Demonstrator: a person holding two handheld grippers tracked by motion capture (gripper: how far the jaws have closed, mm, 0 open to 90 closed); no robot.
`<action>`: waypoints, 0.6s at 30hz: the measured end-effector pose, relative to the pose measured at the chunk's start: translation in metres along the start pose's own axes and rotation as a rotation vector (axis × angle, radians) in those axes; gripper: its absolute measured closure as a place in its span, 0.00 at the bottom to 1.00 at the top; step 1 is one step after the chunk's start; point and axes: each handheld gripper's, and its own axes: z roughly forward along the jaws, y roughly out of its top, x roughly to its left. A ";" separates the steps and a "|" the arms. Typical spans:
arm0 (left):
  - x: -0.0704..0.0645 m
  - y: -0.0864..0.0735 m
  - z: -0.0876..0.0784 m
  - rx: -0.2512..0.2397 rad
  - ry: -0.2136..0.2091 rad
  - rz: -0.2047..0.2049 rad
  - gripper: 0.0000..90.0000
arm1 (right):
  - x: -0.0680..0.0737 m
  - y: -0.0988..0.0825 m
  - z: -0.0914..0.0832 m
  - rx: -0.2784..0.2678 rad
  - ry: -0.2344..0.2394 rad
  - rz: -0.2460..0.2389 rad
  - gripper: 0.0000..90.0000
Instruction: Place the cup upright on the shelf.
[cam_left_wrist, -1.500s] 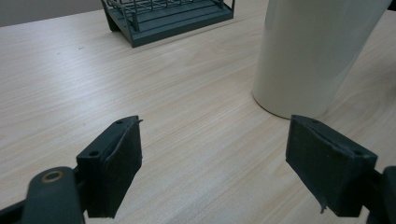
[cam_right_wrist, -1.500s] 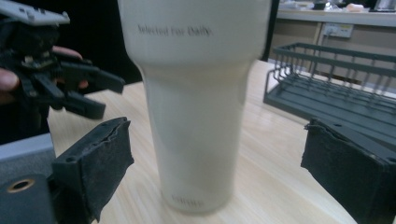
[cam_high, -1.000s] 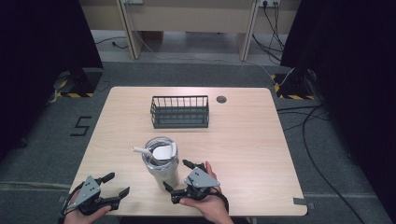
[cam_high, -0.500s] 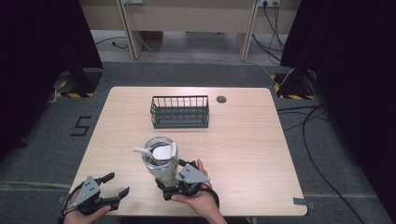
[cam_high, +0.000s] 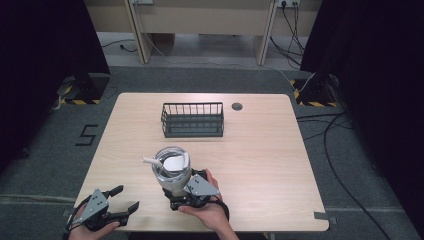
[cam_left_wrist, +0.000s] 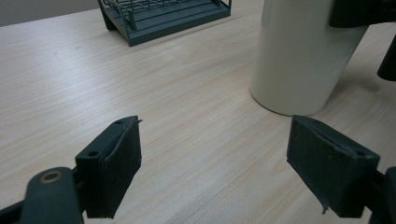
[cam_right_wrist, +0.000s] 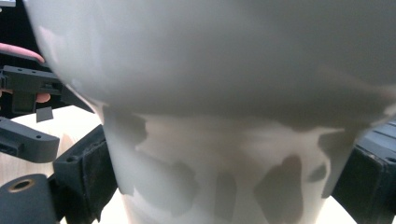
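My right gripper (cam_high: 176, 196), lower centre of the high view, brackets the tumbler (cam_high: 172, 172) low on its narrow base, jaws seemingly touching; smooth, top-heavy, likely slippery; left gripper (cam_high: 122, 204) gapes empty.

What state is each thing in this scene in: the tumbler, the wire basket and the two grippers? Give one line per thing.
Tumbler: upright on the table, lid on, straw in, its lower body between the right gripper's jaws.
Wire basket: upright, empty, apart from the tumbler.
Right gripper: jaws either side of the tumbler's lower body; full clamp not certain.
Left gripper: open, holding nothing, low over the table.
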 end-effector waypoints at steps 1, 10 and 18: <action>0.000 0.000 0.000 0.002 -0.001 0.003 0.19 | 0.000 0.000 0.000 -0.004 -0.001 0.000 0.09; 0.001 0.000 0.000 0.002 -0.003 0.001 0.19 | 0.002 0.001 0.006 -0.032 0.003 0.018 0.07; 0.000 -0.001 0.000 0.005 -0.012 0.002 0.20 | 0.002 -0.004 0.009 -0.031 -0.020 0.009 0.11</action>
